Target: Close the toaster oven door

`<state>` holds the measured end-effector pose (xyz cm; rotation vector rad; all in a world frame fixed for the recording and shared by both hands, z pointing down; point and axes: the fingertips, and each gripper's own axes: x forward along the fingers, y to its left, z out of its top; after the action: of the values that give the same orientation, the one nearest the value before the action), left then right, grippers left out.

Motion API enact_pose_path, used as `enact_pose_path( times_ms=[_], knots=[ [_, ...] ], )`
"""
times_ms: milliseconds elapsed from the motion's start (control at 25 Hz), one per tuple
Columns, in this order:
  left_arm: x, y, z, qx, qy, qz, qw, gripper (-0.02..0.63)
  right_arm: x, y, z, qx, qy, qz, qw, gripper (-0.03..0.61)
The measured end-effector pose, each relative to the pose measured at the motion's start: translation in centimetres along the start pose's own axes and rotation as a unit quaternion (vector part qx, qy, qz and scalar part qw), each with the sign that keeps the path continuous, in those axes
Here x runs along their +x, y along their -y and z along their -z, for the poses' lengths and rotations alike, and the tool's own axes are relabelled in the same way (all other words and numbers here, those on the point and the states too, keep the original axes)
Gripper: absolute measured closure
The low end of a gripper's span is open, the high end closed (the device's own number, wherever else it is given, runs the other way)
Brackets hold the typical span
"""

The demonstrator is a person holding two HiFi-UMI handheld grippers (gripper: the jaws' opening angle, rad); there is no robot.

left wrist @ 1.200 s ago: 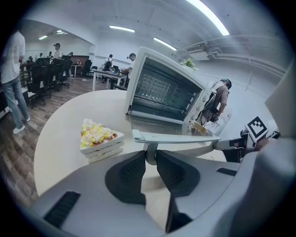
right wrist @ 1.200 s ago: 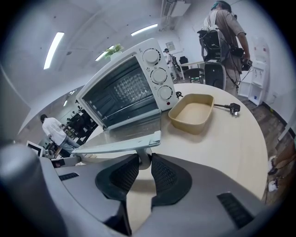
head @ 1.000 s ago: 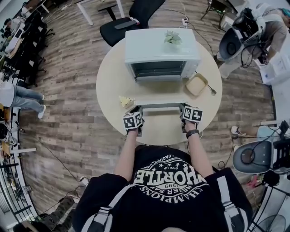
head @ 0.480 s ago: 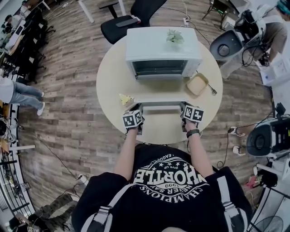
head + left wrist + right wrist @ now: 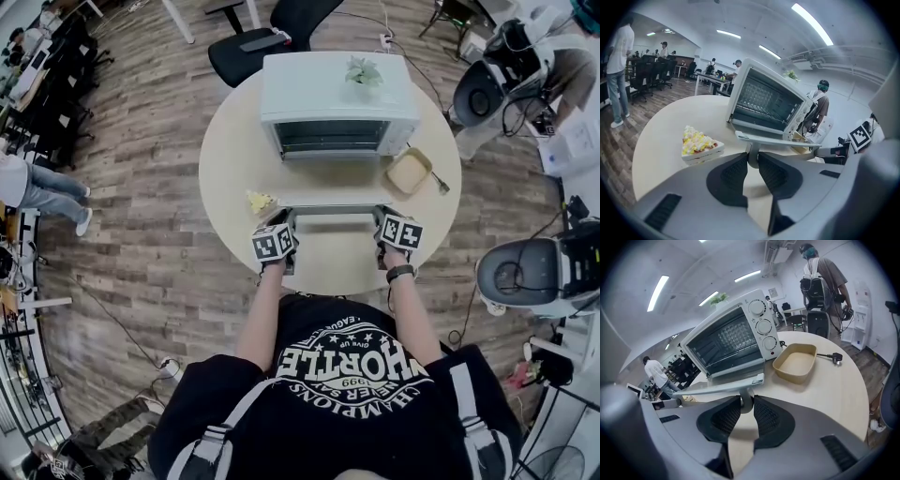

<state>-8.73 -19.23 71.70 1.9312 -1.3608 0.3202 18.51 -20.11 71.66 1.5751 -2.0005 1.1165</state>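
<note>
The round table [image 5: 230,169] carries everything; at its far side stands the white toaster oven [image 5: 337,94], its mouth facing the person, a small potted plant [image 5: 363,72] on its roof; the oven door [image 5: 328,201] is swung down and stands out roughly level from the oven's lower edge towards the person, its handle [image 5: 330,215] along the near edge. The left gripper [image 5: 286,225] sits at the handle's left end, its jaws pinched on the handle's left post [image 5: 752,153], with the door [image 5: 778,140] reaching away just beyond the fingertips; the right gripper [image 5: 388,225] sits at the right end, its jaws likewise closed on the right post [image 5: 746,401]; the two grippers are level with each other, the door between them and the oven. A beige tray [image 5: 408,173] lies right of the door; a slice of cake [image 5: 261,203] lies left of it, near the left gripper; a plug [image 5: 836,357] rests beyond the tray.
</note>
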Motion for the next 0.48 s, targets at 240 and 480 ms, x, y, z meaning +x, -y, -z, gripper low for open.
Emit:
enact_pose_path(
  times_ms=[240,480],
  knots=[
    [-0.6,0.2,-0.6,0.01,0.01,0.001,0.9999,0.523,-0.6,-0.5,-0.5,0.002,0.013,-0.002,1.0,0.474],
    [-0.6,0.4,-1.1,0.015,0.017,0.007,0.9997,0.522,-0.8,-0.5,-1.0,0.005,0.024,-0.006,1.0,0.474]
  ],
)
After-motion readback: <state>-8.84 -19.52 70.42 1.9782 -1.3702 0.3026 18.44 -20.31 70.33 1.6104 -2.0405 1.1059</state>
